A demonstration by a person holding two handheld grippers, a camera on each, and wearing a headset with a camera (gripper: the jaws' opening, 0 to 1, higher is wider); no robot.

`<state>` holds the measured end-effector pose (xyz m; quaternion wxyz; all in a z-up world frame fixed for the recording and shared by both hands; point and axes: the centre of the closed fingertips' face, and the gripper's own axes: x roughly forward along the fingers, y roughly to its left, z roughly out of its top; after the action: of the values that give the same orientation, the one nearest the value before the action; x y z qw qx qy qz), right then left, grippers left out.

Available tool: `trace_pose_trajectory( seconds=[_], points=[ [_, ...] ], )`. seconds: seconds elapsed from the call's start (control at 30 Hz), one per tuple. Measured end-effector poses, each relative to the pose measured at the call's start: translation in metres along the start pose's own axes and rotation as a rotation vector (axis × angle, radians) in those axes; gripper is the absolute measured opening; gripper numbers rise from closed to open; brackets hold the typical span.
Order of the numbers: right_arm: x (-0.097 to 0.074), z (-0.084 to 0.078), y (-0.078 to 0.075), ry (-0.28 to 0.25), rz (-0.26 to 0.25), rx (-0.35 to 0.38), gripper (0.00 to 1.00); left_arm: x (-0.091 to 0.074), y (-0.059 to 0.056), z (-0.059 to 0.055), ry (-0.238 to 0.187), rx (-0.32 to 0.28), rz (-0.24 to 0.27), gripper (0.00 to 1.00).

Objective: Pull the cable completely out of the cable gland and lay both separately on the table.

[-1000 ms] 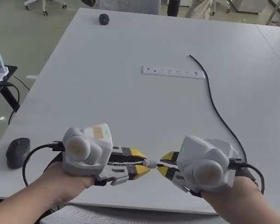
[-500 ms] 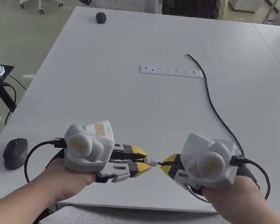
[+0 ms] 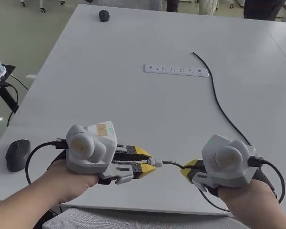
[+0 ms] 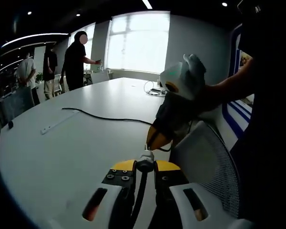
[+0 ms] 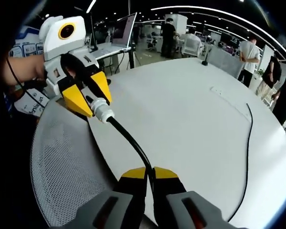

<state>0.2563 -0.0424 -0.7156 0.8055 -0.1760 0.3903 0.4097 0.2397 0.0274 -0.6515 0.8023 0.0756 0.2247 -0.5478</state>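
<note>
Over the table's near edge my left gripper (image 3: 150, 163) is shut on a white cable gland (image 3: 154, 162), whose tip pokes out between the yellow jaws (image 4: 145, 160). A black cable (image 3: 172, 163) runs from the gland to my right gripper (image 3: 185, 171), which is shut on it. In the right gripper view the cable (image 5: 129, 141) stretches from my jaws up to the gland (image 5: 101, 109) held by the left gripper (image 5: 93, 107). In the left gripper view the right gripper (image 4: 155, 138) hangs just beyond the gland.
A white power strip (image 3: 176, 70) lies mid-table with its black cord (image 3: 221, 107) trailing toward the right front. A small dark object (image 3: 104, 15) sits at the far end. A mouse (image 3: 16, 154) rests left of the table. A mesh chair (image 5: 66, 181) stands below the grippers.
My right gripper has moved right, away from the left one. A length of black cable now shows between the gland and the right jaws, where before they almost touched.
</note>
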Motion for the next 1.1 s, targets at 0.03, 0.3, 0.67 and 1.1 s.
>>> trace_pose_trajectory(
  seconds=[0.03, 0.3, 0.67, 1.1],
  points=[
    [0.000, -0.003, 0.000, 0.004, 0.010, 0.044, 0.00, 0.000, 0.000, 0.000, 0.000, 0.001, 0.000, 0.15],
    [0.005, -0.019, -0.019, 0.039, -0.021, 0.211, 0.00, 0.001, 0.002, 0.005, -0.005, 0.016, 0.004, 0.15],
    [0.004, -0.016, -0.011, -0.010, 0.023, 0.099, 0.00, -0.001, 0.007, 0.001, 0.002, 0.002, 0.019, 0.15],
    [-0.010, 0.011, 0.007, -0.075, 0.063, -0.057, 0.18, 0.002, 0.005, -0.002, 0.015, -0.007, 0.043, 0.15]
  ],
)
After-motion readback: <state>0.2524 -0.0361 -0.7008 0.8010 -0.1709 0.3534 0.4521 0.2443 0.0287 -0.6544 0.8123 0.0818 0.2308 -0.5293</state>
